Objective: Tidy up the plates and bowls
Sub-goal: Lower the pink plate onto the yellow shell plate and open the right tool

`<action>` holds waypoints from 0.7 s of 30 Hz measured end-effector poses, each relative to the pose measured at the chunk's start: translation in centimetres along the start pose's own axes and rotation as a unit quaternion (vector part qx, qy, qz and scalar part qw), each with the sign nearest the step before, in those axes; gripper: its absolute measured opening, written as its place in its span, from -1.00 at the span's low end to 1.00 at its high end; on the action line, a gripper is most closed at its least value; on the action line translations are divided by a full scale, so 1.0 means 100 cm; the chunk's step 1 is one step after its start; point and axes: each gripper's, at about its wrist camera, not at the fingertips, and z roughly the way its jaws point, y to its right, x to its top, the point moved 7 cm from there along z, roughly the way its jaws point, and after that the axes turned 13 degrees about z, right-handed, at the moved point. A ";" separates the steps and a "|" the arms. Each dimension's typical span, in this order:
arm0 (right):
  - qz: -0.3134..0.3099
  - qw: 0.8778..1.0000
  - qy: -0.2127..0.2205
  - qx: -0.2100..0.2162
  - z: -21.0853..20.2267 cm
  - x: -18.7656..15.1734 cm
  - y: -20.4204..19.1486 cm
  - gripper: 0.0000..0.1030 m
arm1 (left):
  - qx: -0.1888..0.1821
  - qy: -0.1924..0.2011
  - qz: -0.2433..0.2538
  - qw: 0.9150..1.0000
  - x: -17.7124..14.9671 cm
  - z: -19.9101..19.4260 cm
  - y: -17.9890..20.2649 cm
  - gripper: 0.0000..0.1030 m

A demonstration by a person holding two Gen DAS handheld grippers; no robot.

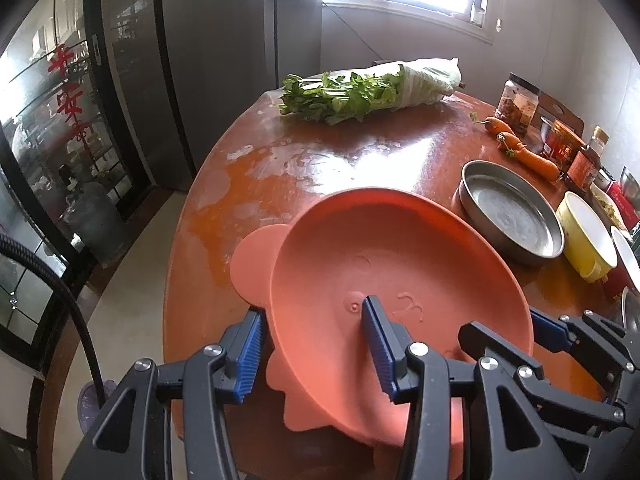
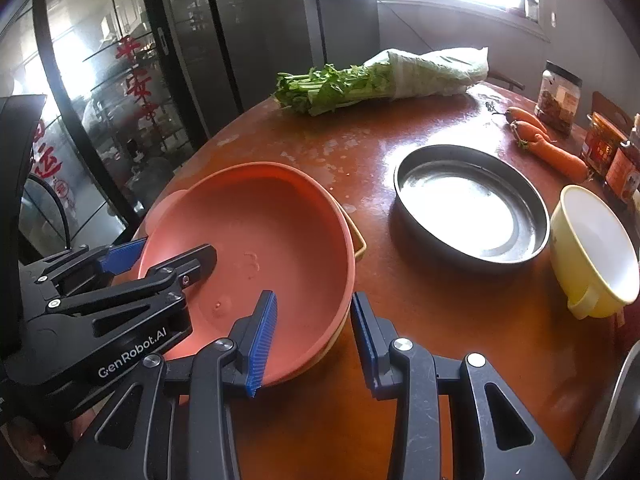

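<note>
Presently catalogued, two wrist views of a round reddish table (image 2: 400,312).

Item 1: pink plate (image 2: 256,248), bear-shaped with rounded ears, lower centre of the left wrist view and left of centre in the right wrist view. Tilted, its hollow facing the cameras; one ear (image 1: 256,264) points toward the left of the frame. It appears to rest in or on a yellowish dish (image 2: 358,240), of which only a rim sliver shows.

Item 2: left gripper (image 1: 316,344), entering from the bottom edge; its jaws are set either side of the plate's near-left rim, one pad outside and one inside the hollow, so it seems to grip the rim, though contact is hard to confirm.

Item 3: right gripper (image 2: 314,340), reaching in from the bottom edge, jaws parted a moderate width and straddling the plate's near-right rim; the outer pad stands visibly clear of it.

Item 4: steel pan (image 2: 472,208), right of centre, upright.

Item 5: yellow bowl (image 2: 596,248), just right of the pan, white inside.

Item 6: leafy greens (image 2: 380,80), long axis left to right, at the far table edge.

Item 7: carrots (image 2: 548,144) and jars (image 2: 560,96), upper right, labels unreadable.
</note>
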 end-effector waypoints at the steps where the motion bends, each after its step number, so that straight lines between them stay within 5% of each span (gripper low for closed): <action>1: 0.002 1.000 0.000 -0.001 0.001 0.002 0.001 -0.23 | -0.001 0.000 0.001 1.000 0.002 0.001 0.000 -0.06; 21: 0.020 1.000 -0.002 -0.002 0.012 0.024 0.006 -0.23 | -0.026 0.002 0.005 1.000 0.027 0.025 -0.008 0.10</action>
